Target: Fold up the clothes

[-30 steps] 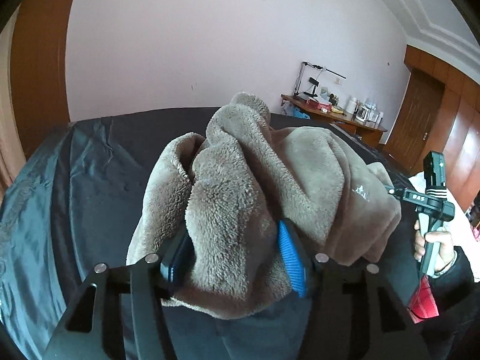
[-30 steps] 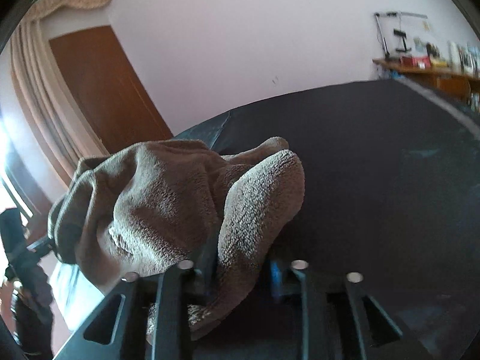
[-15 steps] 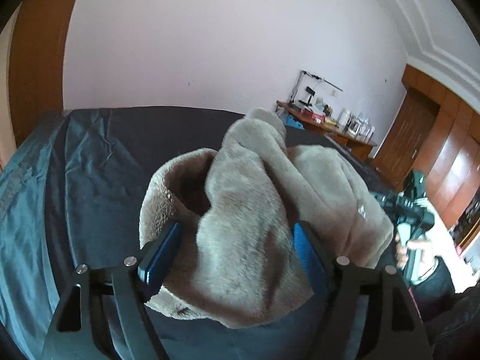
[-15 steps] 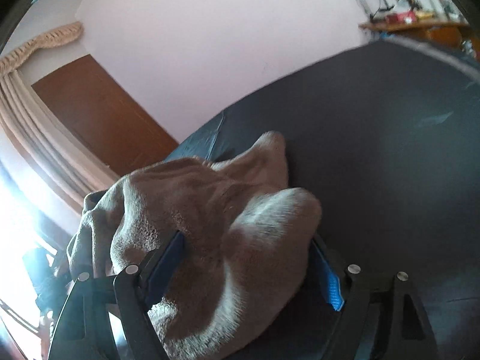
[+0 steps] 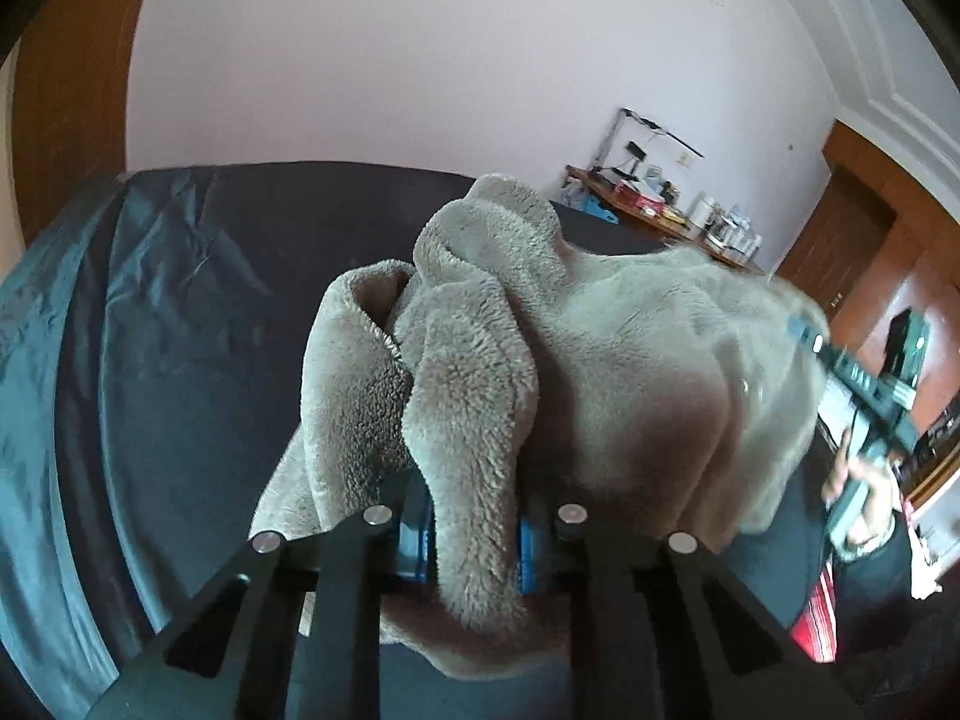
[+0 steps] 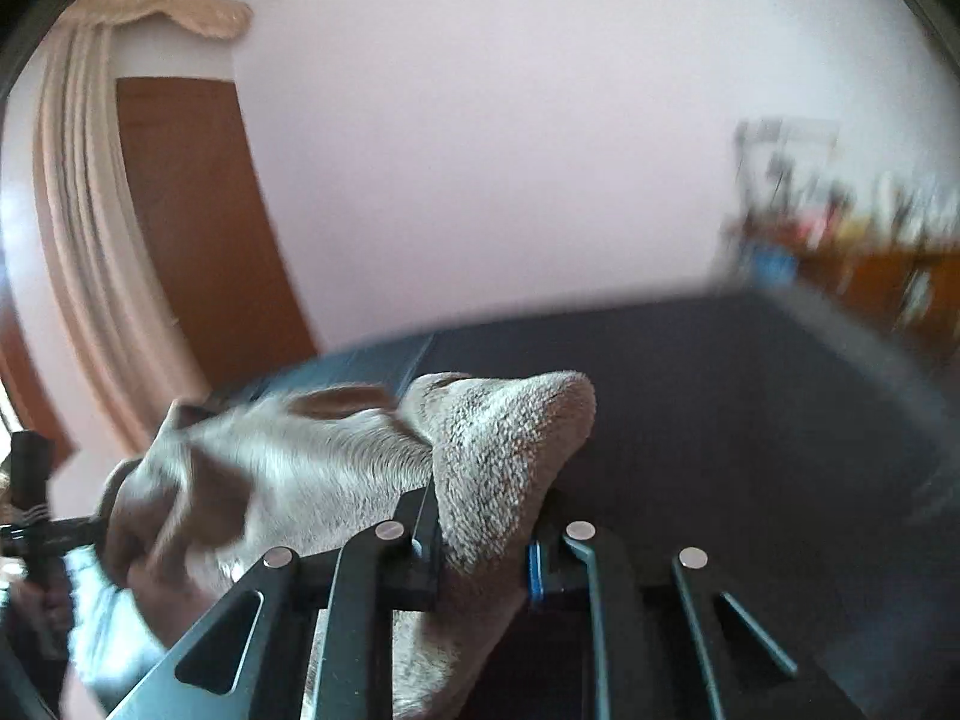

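Left wrist view: I am looking across one dark bedcover [image 5: 180, 372] toward a pink wall [image 5: 420, 60], one cluttered desk [image 5: 660, 213] and wooden doors [image 5: 864, 252]. My left gripper [image 5: 474, 531] is closing, its blue pads pinching a fold of the one brown fleece garment [image 5: 600, 360], which is bunched above the bedcover. My right gripper [image 5: 804, 330] is meeting the garment's far edge, with one hand [image 5: 858, 498] holding its handle.

Right wrist view: this blurred view alone is showing one curtain [image 6: 90, 210]. My right gripper [image 6: 483, 549] is closing, pinching another fleece fold [image 6: 504, 456]. The left gripper [image 6: 96, 525] is appearing at the far left.
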{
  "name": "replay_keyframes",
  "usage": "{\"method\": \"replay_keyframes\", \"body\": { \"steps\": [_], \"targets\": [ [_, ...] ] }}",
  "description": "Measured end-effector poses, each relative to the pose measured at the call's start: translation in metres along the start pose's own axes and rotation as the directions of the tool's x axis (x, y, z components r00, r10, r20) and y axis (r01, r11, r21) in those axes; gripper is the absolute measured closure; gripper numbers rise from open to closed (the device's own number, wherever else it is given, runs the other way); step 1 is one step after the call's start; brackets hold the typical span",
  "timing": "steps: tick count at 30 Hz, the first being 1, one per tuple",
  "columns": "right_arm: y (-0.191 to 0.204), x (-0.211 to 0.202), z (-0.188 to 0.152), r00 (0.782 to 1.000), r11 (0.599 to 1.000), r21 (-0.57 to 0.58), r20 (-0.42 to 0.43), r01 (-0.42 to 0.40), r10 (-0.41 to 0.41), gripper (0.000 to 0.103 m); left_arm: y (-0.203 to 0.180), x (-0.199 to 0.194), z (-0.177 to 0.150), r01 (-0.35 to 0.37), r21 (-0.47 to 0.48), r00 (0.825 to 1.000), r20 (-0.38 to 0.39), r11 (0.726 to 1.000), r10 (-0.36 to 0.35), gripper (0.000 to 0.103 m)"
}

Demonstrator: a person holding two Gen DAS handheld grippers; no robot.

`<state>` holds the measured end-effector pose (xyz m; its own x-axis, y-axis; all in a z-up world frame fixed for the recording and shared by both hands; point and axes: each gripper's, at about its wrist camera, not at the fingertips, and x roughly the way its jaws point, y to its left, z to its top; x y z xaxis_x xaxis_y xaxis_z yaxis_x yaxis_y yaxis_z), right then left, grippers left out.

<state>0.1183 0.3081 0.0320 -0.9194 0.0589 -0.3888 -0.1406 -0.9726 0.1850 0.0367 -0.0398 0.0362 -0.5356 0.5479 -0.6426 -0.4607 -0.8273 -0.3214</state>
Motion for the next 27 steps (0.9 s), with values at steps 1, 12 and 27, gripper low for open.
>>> {"method": "replay_keyframes", "body": {
  "steps": [1, 12, 27],
  "targets": [
    [0.005, -0.013, 0.004, 0.998, 0.999, -0.033, 0.050, 0.040, -0.038, 0.083, -0.006, -0.003, -0.001, 0.009, 0.012, 1.000, 0.000, 1.000, -0.009, 0.080],
    [0.084, -0.113, 0.021, 0.751, 0.854, -0.222, 0.608, 0.471, -0.257, 0.083, -0.059, -0.003, -0.021, 0.111, 0.142, 0.993, -0.044, 0.984, -0.106, 0.057],
    [0.099, -0.130, 0.033, 0.596, 0.816, -0.171, 0.765, 0.553, -0.244, 0.083, -0.077, 0.020, 0.013, 0.201, -0.002, 0.980, -0.006, 0.980, -0.201, 0.091]
  ]
}}
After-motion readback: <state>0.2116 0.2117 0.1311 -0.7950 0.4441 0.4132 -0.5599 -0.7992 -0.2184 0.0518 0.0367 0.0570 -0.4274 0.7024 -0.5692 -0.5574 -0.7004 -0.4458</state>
